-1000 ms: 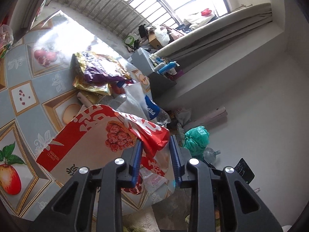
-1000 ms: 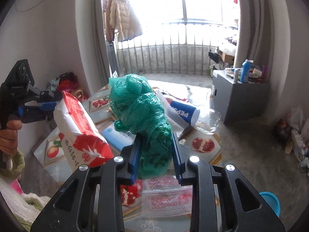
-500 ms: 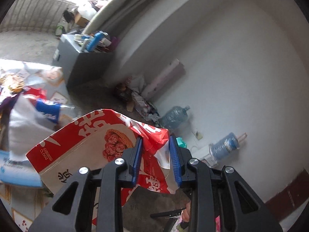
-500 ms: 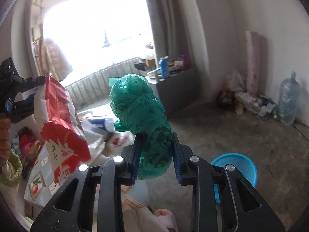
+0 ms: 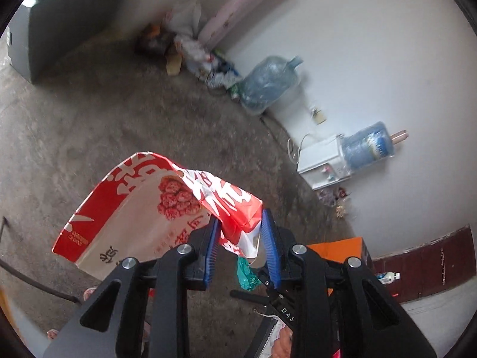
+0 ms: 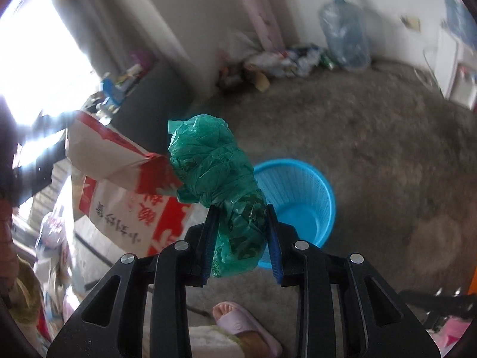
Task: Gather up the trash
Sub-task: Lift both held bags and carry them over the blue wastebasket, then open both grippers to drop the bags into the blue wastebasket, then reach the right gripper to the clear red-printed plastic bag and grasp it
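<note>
Bare grey concrete floor (image 5: 98,125) runs to a white wall, where a big clear water jug (image 5: 269,85) stands beside a heap of litter (image 5: 193,50), and further along a white water dispenser (image 5: 325,162) carries a blue bottle (image 5: 368,147) on top. Over this floor the left gripper (image 5: 241,243) has its blue-padded jaws closed on a crumpled corner of a red and white snack bag (image 5: 143,211); the rest of the bag hangs out to the left, printed with large white Chinese characters on red, black characters on white and a picture of round reddish pieces, plus a small yellow line near one edge too fine to read. Below the jaws, black hardware shows the letters "DAS". In the right wrist view the right gripper (image 6: 241,240) clamps the lower part of a knotted green plastic bag (image 6: 219,185), whose wad rises above the fingers. Beyond it on the floor is a blue mesh bin (image 6: 301,205), partly hidden by the green bag. To the left the snack bag (image 6: 119,185) is held up just beside the green one. A foot in a pink slipper (image 6: 243,326) shows at the bottom edge.
</note>
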Available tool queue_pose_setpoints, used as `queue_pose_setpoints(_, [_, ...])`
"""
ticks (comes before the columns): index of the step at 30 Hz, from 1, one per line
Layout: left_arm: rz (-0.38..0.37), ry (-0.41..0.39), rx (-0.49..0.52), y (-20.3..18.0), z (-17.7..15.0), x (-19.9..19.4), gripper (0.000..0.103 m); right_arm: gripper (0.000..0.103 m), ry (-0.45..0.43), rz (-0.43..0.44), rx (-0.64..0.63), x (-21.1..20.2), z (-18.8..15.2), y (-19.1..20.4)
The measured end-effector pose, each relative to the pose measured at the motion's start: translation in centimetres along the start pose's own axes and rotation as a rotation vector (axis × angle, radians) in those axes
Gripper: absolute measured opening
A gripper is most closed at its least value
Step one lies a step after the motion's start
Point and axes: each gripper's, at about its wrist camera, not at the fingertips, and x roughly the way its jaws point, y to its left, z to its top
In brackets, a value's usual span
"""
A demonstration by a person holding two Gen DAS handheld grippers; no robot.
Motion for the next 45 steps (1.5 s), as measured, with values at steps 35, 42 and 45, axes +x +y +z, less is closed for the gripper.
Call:
queue_pose_setpoints(35, [0.326, -0.391, 0.175, 2.0, -13.6, -19.2, 0.072, 0.095, -0.141, -0.082, -0.232, -5.1, -4.7, 7.6])
queue_pose_setpoints(42, [0.496, -0.485, 0.154, 5.1, -21.5, -26.6, 0.083, 0.095, -0.206, -0.108, -0.402, -7.4, -7.4, 14.2])
queue_pose_setpoints(45, [0.528, -0.531, 0.097, 6.6, -24.4, -28.9, 0.084, 0.095, -0.249, -0.154, -0.467, -7.9, -8.6, 16.4])
